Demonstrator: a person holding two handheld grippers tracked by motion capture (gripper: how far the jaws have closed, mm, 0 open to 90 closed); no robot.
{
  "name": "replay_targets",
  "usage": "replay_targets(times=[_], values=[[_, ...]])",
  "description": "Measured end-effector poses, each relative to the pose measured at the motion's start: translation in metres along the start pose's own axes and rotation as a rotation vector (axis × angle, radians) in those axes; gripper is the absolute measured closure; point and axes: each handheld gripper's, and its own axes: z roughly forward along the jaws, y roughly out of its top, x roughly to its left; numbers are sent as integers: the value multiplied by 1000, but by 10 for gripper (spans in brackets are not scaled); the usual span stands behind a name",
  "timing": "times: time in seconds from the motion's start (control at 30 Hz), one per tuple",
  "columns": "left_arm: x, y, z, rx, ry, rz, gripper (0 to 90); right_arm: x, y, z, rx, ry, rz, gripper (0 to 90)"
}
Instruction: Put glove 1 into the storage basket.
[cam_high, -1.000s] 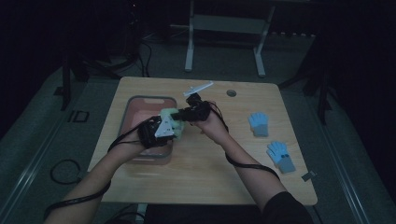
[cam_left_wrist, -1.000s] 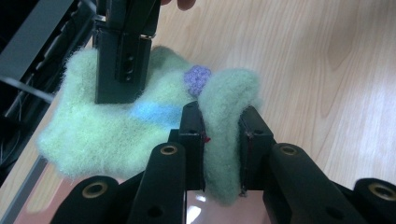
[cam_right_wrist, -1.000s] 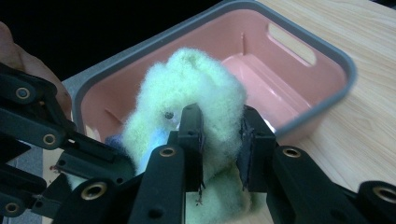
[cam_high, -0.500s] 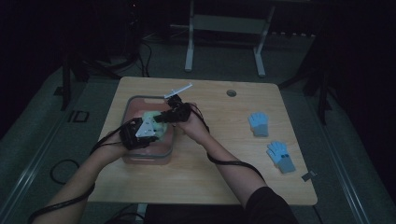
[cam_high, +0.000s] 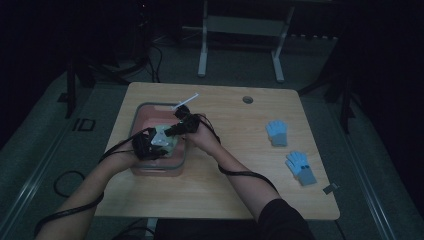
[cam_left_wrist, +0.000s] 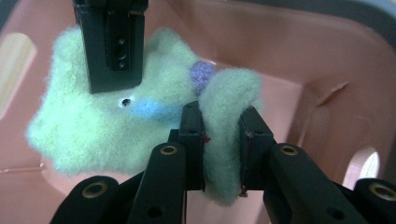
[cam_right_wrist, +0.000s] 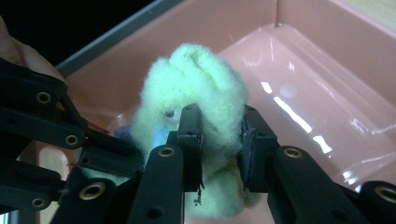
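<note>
Fuzzy pale-green glove (cam_left_wrist: 140, 121), pinched by left claw (cam_left_wrist: 223, 149) and right claw (cam_right_wrist: 219, 144), hangs inside glossy pink tub (cam_right_wrist: 327, 93).

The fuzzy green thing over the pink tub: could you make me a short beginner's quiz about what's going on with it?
1. True or false: both grippers pinch the fuzzy green glove.
2. What lies directly under the glove? A) pink tub B) bare wood C) the floor
3. Fill in: two ____ gloves lie on the table, at the person's right.

Key: 1 true: the left gripper and right gripper each clamp a fold of it. 2 A. 3 blue.
</note>
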Motion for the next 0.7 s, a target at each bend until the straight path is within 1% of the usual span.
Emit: replay_targets(times=[0.07,0.1,0.13,0.17,0.23,0.3,0.37,0.43,0.47,0.5,0.57,0.6,0.63,0.67,0.7], values=[[2,2,5,30,-23,1,753,-3,-1,2,9,-3,2,691],[2,3,7,42,-34,-4,748,-4,-3,3,18,-8,3,645],[3,3,10,57,-43,0,745,-5,-4,3,22,-18,4,641],[3,3,12,68,-41,0,738,-6,-5,2,20,-18,3,615],[4,3,16,95,-63,-7,719,-7,-6,-1,9,-30,0,577],[4,2,18,97,-86,-25,665,-8,-8,-8,-9,-30,2,553],[2,2,18,98,-97,-34,604,-7,-9,-15,-26,-29,-5,526],[3,2,15,85,-74,-57,537,-6,-10,-23,-45,-26,-16,508],[4,1,12,71,-79,-74,494,-6,-11,-28,-52,-27,-18,500],[5,1,9,56,-67,-91,418,-5,-12,-32,-62,-25,-20,490],[7,1,4,36,-43,-123,364,-3,-14,-41,-81,-18,-28,464],[7,1,2,26,-27,-139,313,-3,-15,-45,-89,-20,-33,460],[7,1,2,26,-27,-139,275,-3,-15,-45,-89,-20,-33,460],[7,1,2,26,-27,-139,275,-2,-17,-50,-95,-19,-34,460],[11,5,-5,-13,-15,-194,219,-1,-21,-58,-113,-12,-38,409]])
